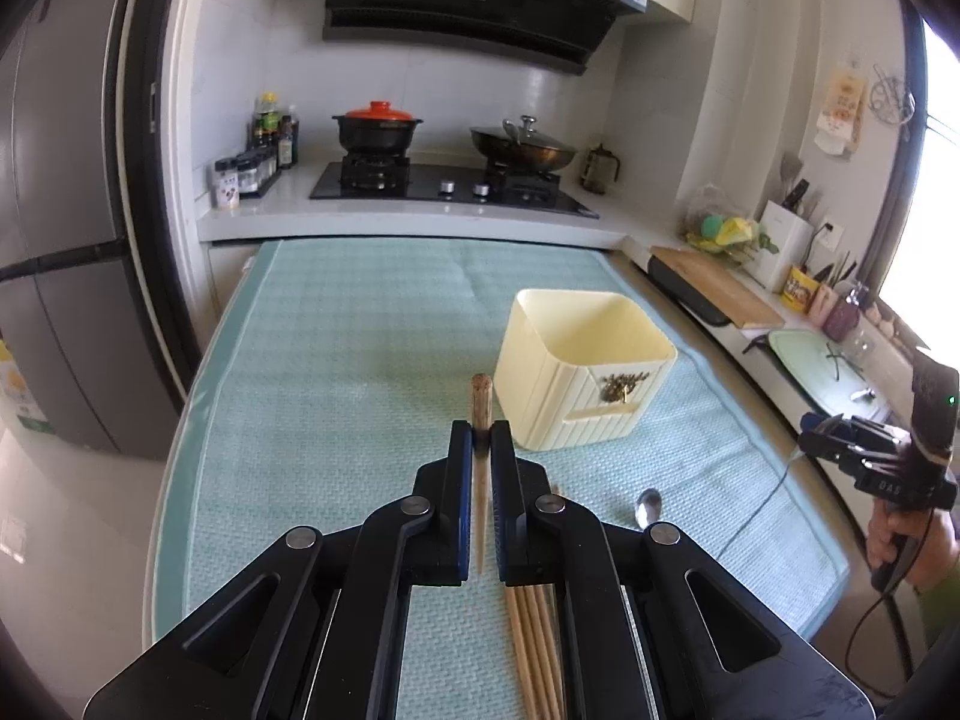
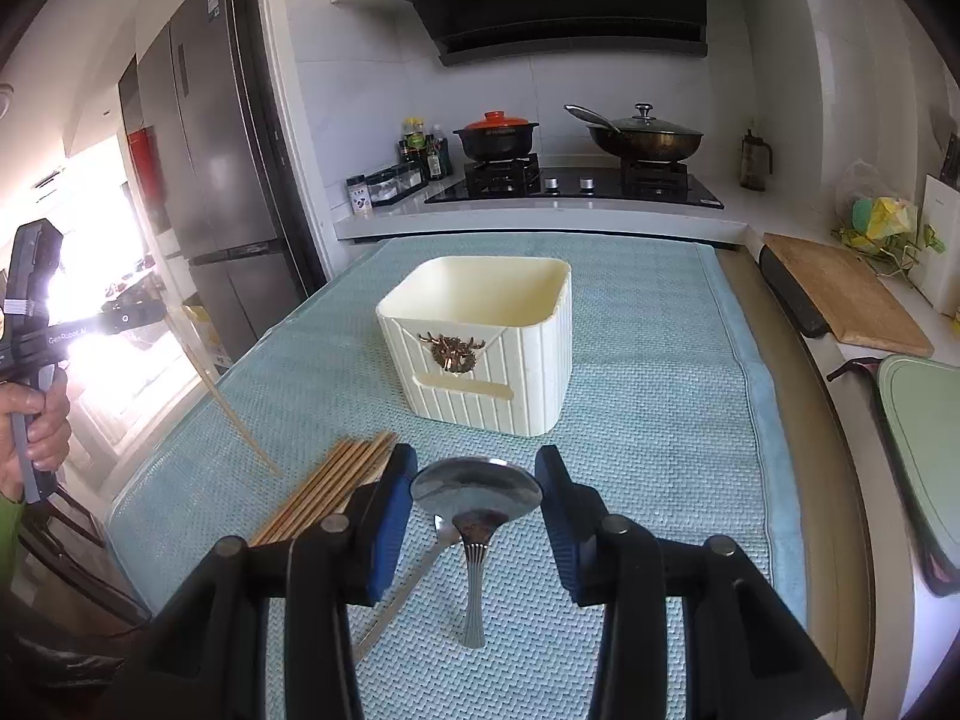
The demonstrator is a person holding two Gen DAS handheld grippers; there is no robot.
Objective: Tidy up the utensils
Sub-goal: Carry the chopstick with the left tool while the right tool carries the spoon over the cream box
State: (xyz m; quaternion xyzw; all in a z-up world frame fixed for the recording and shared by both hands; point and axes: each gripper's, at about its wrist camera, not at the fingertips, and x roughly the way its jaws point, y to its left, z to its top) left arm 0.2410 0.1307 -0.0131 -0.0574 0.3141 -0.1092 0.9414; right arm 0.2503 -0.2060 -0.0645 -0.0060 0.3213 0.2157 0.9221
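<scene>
Left gripper (image 1: pixel 481 429) clamped on a single chopstick (image 1: pixel 481 396), lifted clear of the teal mat (image 1: pixel 336 360). Below its fingers, bundled chopsticks (image 1: pixel 534 642); ahead and slightly right, cream holder (image 1: pixel 579 369). Right gripper (image 2: pixel 477 480) pinching a spoon (image 2: pixel 477 489) by the bowl, handle hanging down; a second spoon (image 2: pixel 414 582) beneath, holder straight ahead.

Cream ribbed holder (image 2: pixel 486 354), teal waffle-weave mat (image 2: pixel 660 372)
</scene>
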